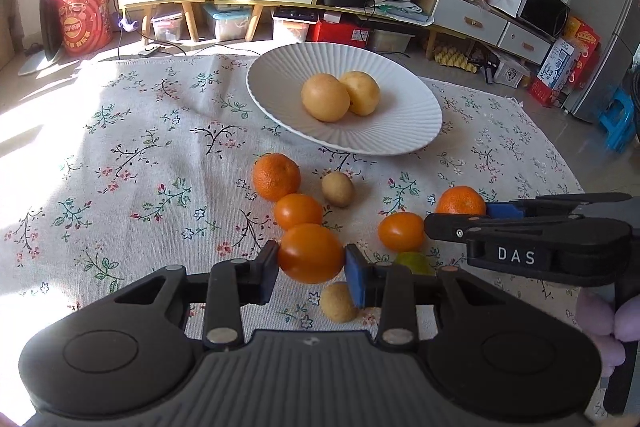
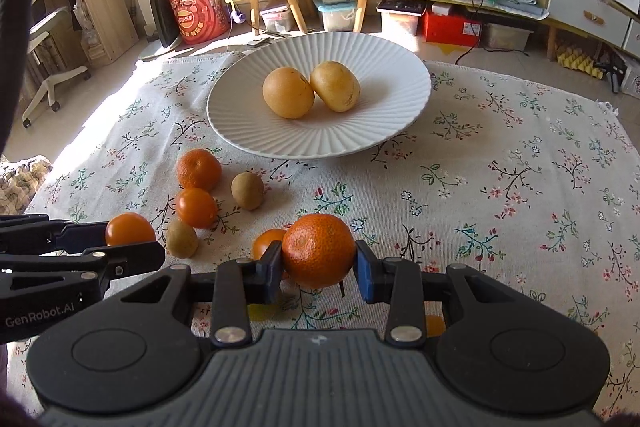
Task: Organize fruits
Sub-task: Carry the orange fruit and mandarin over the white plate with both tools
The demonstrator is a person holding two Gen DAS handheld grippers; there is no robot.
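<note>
The smooth orange fruit [image 1: 310, 253] sits clamped across its widest part in the left gripper [image 1: 310, 263], one blue pad on each flank. Its skin is glossy and taut — likely a thin-skinned fruit, light, slick, and easy to bruise or split if pinched hard, so a mid-body hold with gentle pressure looks right. From the left wrist view it appears raised just above the cloth, though I cannot tell for certain.

The mandarin [image 2: 318, 251] is held the same way by the right gripper [image 2: 318, 265], jaws closed on its sides. Its pebbled rind should give better friction and some cushioning; it is light and slightly soft, so it tolerates a firmer squeeze than the glossy fruit.

Loose on the tabletop [image 2: 520, 187] lie more pieces: another mandarin [image 2: 199, 169], a second smooth orange fruit [image 2: 196, 207] just in front of it, a third [image 2: 266, 243] partly hidden behind the held mandarin, and small brown round fruits [image 2: 247, 191] [image 2: 182, 239] — light, firm-looking, likely to roll. A greenish fruit [image 1: 414, 263] shows partly behind the left gripper's pad.

Beyond them stands the ribbed white plate [image 2: 380, 143], holding two large yellow fruits [image 2: 288, 93] [image 2: 335, 87] that touch each other at its middle. They look heavier and firm. The plate's shallow slope means round fruit set near the rim may roll inward — or off.
</note>
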